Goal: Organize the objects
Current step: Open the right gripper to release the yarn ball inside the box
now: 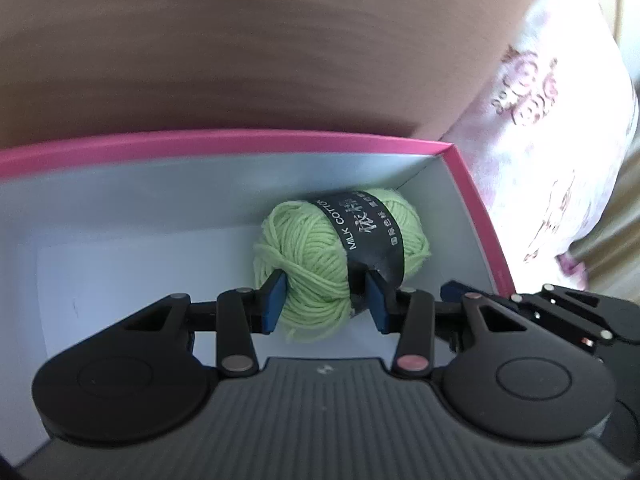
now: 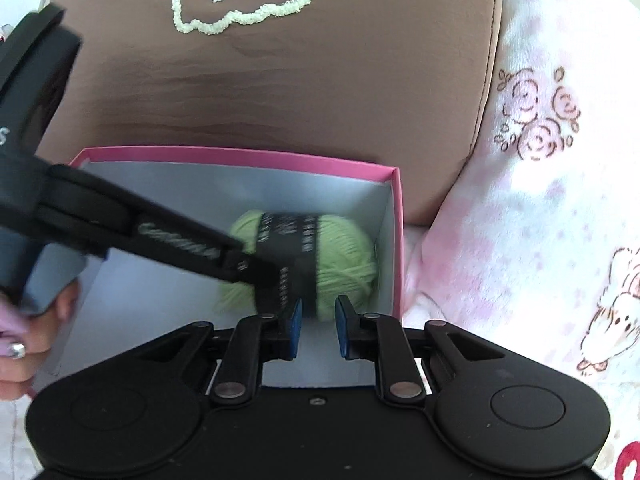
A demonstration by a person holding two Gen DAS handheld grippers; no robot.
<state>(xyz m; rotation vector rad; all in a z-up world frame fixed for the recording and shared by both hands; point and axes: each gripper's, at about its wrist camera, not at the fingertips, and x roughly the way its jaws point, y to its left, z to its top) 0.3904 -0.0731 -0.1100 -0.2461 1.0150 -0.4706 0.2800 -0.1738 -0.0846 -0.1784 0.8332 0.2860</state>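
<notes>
Floral bed sheet (image 2: 540,200), brown cushion (image 2: 280,92) behind. Left gripper (image 1: 326,300) fingers clamped on green yarn ball (image 1: 312,256), frame centre, in pink box (image 1: 240,140); right gripper (image 2: 318,330) fingers together, empty. Keep squeeze light.

Light green yarn ball (image 1: 316,264) with black label (image 1: 370,236), pink-rimmed box (image 1: 224,142) with white inside, brown cushion (image 2: 280,92), pink rose-print sheet (image 2: 536,128)

The yarn ball (image 1: 340,256) lies in the box (image 1: 248,145), tucked into its far right corner; a cushion (image 2: 320,92) sits behind.

Black fingers (image 1: 276,300) (blue pads)
</notes>
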